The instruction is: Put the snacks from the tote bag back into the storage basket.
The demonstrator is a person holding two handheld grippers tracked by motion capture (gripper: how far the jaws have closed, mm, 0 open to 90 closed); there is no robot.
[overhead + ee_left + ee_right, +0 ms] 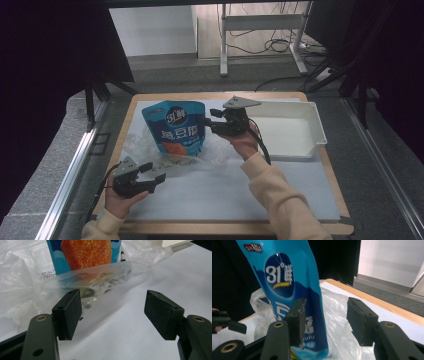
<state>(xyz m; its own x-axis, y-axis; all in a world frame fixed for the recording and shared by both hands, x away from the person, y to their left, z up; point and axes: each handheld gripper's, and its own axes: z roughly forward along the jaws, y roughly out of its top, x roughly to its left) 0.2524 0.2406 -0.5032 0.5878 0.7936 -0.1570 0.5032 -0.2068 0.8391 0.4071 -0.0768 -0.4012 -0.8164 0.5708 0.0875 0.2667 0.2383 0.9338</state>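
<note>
A blue snack pouch (175, 127) (287, 290) with white print stands upright inside a crumpled clear plastic bag (220, 150) (22, 290). My right gripper (209, 120) (325, 312) comes at the pouch from the right, held off the table. Its jaws are apart, the pouch's right edge lies between them, and a gap shows at the right pad. My left gripper (156, 172) (112, 307) rests low at the front left, open and holding nothing. One pad is beside the bag's front edge. The orange picture on the pouch (86, 252) shows just beyond that edge.
A white tray (290, 130) sits at the back right of the table, behind my right hand. Small dark items (100, 287) lie inside the bag under the pouch. A white mat (225, 195) covers the wooden tabletop.
</note>
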